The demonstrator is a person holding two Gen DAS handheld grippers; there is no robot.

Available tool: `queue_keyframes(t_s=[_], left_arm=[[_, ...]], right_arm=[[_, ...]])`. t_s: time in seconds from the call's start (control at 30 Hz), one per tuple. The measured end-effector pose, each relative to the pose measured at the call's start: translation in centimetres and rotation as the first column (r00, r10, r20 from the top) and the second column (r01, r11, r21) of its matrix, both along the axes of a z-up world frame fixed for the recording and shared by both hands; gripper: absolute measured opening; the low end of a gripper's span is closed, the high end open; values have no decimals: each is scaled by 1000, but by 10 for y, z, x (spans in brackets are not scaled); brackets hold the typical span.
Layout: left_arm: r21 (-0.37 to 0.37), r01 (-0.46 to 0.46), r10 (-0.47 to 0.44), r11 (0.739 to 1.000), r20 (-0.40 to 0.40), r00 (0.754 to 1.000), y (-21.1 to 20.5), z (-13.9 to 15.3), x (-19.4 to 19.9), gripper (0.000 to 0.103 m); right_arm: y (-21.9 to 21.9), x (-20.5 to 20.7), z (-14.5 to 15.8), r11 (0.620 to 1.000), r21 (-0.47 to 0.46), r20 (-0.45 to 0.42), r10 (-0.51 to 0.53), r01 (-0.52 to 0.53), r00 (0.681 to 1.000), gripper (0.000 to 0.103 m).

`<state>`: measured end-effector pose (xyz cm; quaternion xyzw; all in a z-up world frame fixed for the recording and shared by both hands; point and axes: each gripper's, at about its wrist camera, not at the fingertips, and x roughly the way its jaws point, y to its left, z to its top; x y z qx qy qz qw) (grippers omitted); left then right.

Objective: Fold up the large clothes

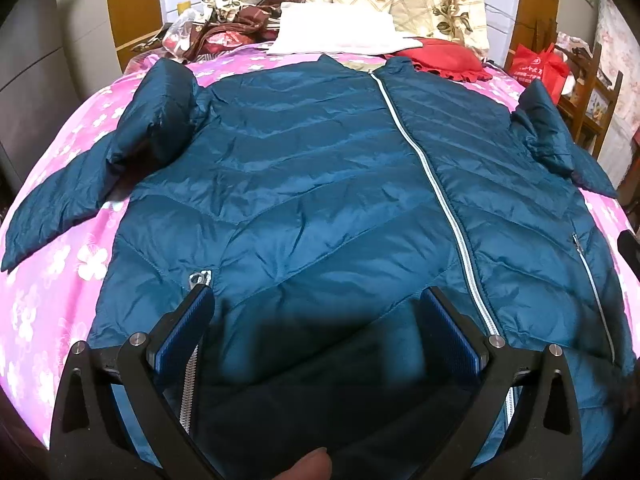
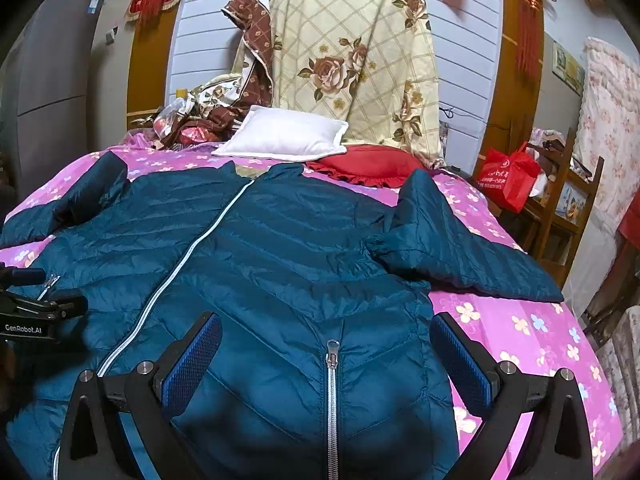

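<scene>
Both grippers, left (image 1: 316,300) and right (image 2: 326,328), hover wide open and empty over the hem of a jacket (image 1: 320,168) lying collar-away on the bed (image 1: 48,280).

Teal quilted jacket (image 2: 280,248) with chevron stitching and a silver-white zipper (image 2: 180,264), under both claws. Blue textured pads (image 2: 192,364) on black fingers. Beneath the jacket, pink bedsheet (image 2: 520,332) with white, yellow and blue flowers. Beyond the claws, plain white pillow (image 2: 284,136), red ruffled cushion (image 2: 368,168), cream quilt (image 2: 352,60) with a lattice pattern and brown roses. Far right of the right claw, red bag (image 2: 510,176) with white print.
</scene>
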<state>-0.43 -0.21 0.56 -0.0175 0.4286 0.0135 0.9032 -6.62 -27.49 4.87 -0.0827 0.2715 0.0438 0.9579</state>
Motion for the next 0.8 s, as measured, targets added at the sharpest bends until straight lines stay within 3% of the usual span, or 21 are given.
queue_keyframes(t_s=[0.8], left_arm=[[4,2,-2,1000,-2,1000,-1,0,1,103]], right_arm=[[-7,-1,1,1000,8,4,-6,6,1000,103]])
